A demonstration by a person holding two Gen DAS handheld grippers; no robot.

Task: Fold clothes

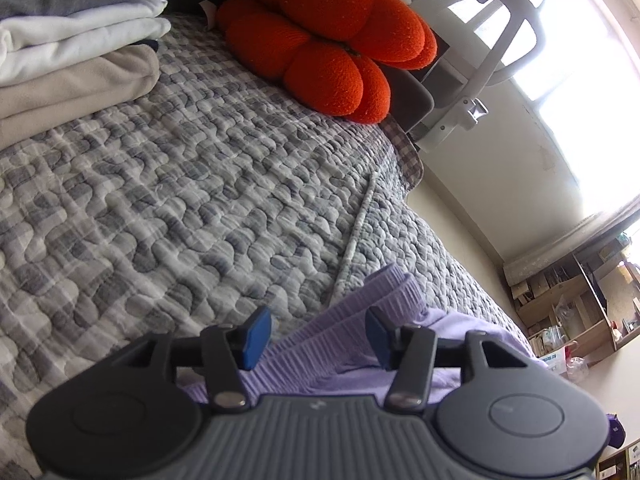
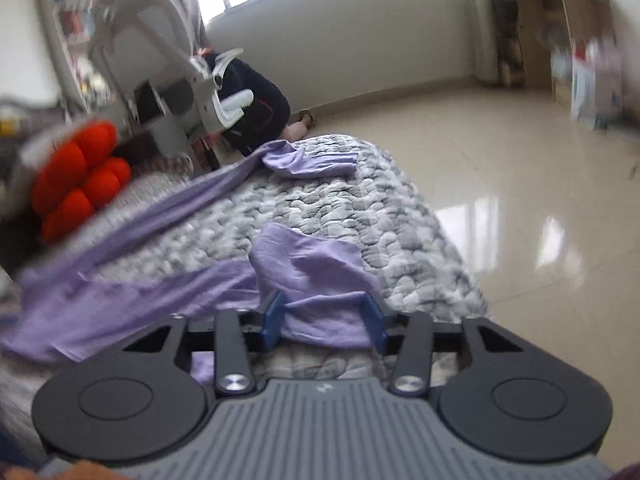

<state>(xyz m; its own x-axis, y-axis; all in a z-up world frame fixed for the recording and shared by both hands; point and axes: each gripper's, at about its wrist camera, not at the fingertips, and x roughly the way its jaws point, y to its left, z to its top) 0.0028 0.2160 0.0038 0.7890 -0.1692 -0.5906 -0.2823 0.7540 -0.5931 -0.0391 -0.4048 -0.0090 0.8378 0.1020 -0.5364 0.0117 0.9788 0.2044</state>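
both grippers' jaws spread, left gripper (image 1: 316, 336) and right gripper (image 2: 325, 320) over crumpled lilac cotton garment (image 2: 316, 264) on grey quilted bed (image 1: 180, 184)

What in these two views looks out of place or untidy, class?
The lilac garment lies crumpled and strung out across the quilt, one sleeve bunched near the far edge, unlike the neat folded stack. Nothing looks spilled or damaged.
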